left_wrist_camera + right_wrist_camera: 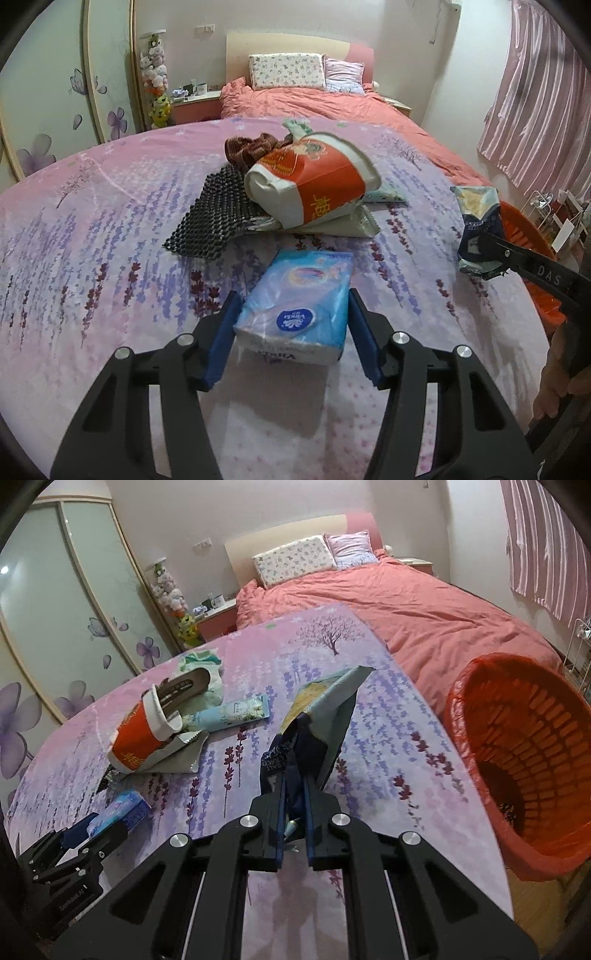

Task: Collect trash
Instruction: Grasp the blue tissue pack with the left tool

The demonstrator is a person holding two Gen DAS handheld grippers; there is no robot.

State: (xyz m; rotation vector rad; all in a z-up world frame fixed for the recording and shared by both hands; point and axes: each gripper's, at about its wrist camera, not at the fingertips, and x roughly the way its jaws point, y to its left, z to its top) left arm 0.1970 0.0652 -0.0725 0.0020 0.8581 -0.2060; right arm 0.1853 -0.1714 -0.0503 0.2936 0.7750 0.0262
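Lavender-printed bedding [92,258] carries a clutter pile at mid-bed, with the red basket [517,746] held off its right edge. A tissue pack [295,314] is straddled by the left gripper [293,332], whose jaws stand apart, while a snack wrapper [317,716] is pinched in the closed right gripper [294,834]. Because only the limp wrapper's near end is clamped, it could be dropped short of the basket.

Tissue pack [295,299] is bracketed by left gripper [291,334] pads at 6 o'clock; snack bag [476,225] is pinched by right gripper [493,251] at 3.
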